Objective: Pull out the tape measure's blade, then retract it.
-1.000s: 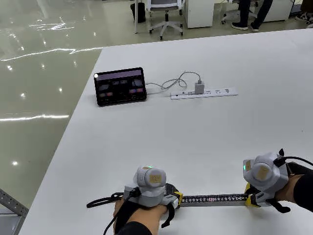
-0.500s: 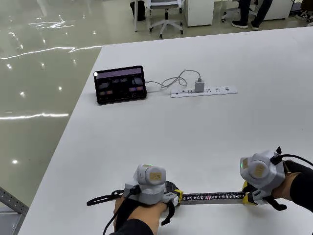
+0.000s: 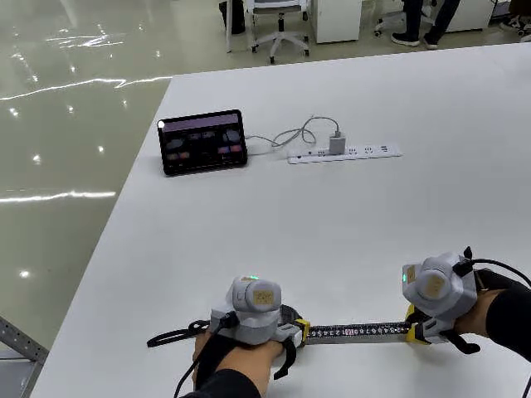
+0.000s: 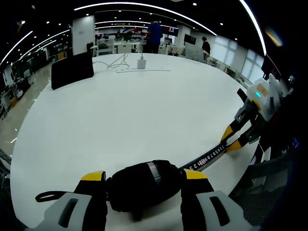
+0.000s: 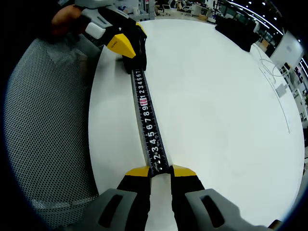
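Observation:
The tape measure's black case [image 4: 139,190] sits between the yellow-tipped fingers of my left gripper [image 4: 144,177], which is shut on it near the table's front edge. From the case [image 3: 288,318] the black numbered blade [image 3: 357,332] runs right, low over the table, to my right gripper [image 3: 411,332]. In the right gripper view, the right gripper [image 5: 160,171] is shut on the blade's free end. The blade [image 5: 147,120] stretches away to the case [image 5: 138,50] in the left gripper [image 5: 126,47]. A black strap [image 3: 170,339] trails left of the case.
A dark tablet [image 3: 203,142] stands at the table's far left. Beside it lies a white power strip [image 3: 348,152] with a charger and cable. The white table [image 3: 332,224] has its left edge close to the left gripper. Office chairs stand beyond the far edge.
The right gripper has moved a little left toward the case, and the exposed blade is slightly shorter. The left gripper and case have stayed put.

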{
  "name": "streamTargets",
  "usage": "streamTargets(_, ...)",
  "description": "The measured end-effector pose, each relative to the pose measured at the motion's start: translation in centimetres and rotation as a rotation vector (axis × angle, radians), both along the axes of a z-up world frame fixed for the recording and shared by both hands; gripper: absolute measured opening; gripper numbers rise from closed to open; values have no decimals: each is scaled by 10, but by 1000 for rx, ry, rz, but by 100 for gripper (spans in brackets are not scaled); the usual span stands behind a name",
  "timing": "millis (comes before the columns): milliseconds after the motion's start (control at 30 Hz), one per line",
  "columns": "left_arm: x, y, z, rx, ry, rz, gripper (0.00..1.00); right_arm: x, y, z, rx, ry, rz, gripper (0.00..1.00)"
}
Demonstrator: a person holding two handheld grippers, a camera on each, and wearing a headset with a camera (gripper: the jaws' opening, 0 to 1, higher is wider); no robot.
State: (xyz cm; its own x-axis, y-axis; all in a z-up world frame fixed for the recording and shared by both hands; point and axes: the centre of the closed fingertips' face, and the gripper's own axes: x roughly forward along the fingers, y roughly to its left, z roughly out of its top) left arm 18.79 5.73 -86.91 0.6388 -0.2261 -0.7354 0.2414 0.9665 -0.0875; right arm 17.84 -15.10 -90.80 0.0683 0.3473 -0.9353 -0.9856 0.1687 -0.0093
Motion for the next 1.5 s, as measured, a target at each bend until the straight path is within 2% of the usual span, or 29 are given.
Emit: streamTargets(1500, 0, 0, 0, -2, 2, 2, 58, -2, 20, 0, 27, -6, 17, 11)
